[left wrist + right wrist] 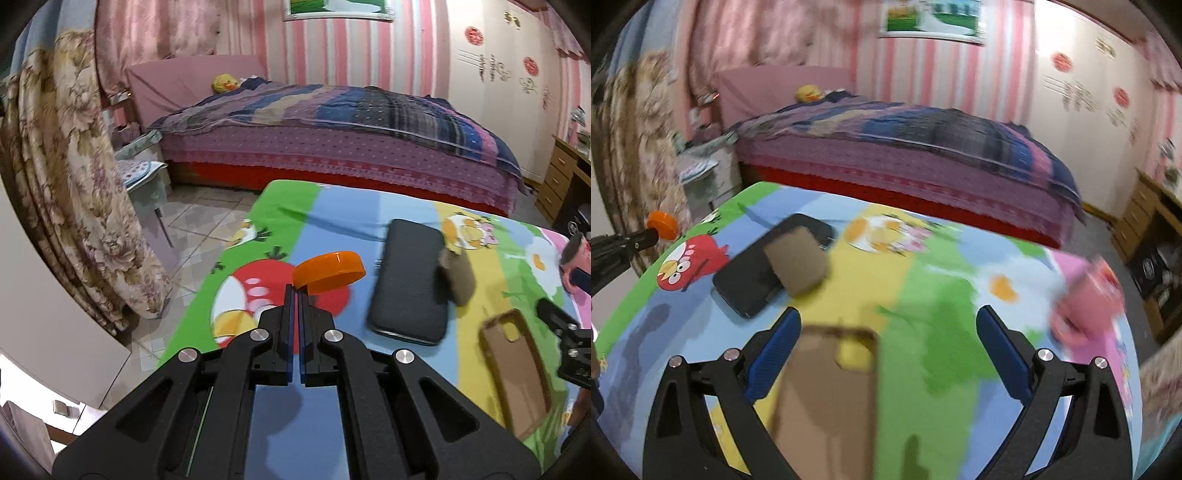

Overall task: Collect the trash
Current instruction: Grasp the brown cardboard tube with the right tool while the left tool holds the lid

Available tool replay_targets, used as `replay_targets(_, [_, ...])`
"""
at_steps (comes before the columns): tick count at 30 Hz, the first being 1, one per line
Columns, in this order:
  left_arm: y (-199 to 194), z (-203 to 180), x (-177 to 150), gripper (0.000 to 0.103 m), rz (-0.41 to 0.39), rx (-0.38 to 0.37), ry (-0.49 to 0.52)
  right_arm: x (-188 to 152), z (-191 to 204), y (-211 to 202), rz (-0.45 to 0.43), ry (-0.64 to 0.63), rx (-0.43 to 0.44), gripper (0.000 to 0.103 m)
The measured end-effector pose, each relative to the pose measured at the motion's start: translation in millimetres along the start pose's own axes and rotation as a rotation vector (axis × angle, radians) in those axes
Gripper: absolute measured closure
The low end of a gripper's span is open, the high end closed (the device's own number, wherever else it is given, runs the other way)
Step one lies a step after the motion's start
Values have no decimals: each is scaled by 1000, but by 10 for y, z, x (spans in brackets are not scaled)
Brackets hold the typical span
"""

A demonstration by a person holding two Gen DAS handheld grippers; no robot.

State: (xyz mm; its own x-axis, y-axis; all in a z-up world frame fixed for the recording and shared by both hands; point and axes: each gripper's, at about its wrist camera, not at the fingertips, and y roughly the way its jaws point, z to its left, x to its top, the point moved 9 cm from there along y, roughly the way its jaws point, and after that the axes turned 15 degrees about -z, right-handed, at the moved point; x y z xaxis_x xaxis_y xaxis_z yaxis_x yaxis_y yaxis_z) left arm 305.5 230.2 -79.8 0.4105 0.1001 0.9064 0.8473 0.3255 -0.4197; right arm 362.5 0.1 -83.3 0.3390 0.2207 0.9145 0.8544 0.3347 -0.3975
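My left gripper (pixel 297 290) is shut on the rim of an orange plastic lid (pixel 328 272) and holds it above the left part of the cartoon-print table (pixel 332 206). The lid also shows in the right wrist view (pixel 663 223) at the far left. My right gripper (pixel 888 321) is open and empty above the table. A brown phone case (pixel 827 398) lies flat between and below its fingers. A brown cardboard piece (pixel 798 260) rests on a black phone (pixel 753 273).
A pink mug (pixel 1087 306) stands at the table's right side. A bed (pixel 332 136) with a purple cover lies behind the table. Floral curtains (pixel 62 177) hang at the left. A wooden drawer unit (pixel 561 177) stands at the right.
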Motion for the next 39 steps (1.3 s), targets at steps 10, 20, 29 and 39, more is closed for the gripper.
replay_targets(10, [95, 269, -56, 103, 20, 46, -17, -53, 562, 585, 70, -136, 75, 9])
replay_targets(20, [67, 170, -38, 103, 11, 29, 0, -49, 631, 760, 110, -108, 197, 43])
replay_targets(29, [33, 43, 5, 103, 9, -17, -10, 2, 413, 565, 58, -37, 188, 86])
replay_targets(39, [-205, -702, -66, 103, 16, -223, 23, -276, -562, -505, 37, 67, 26, 87])
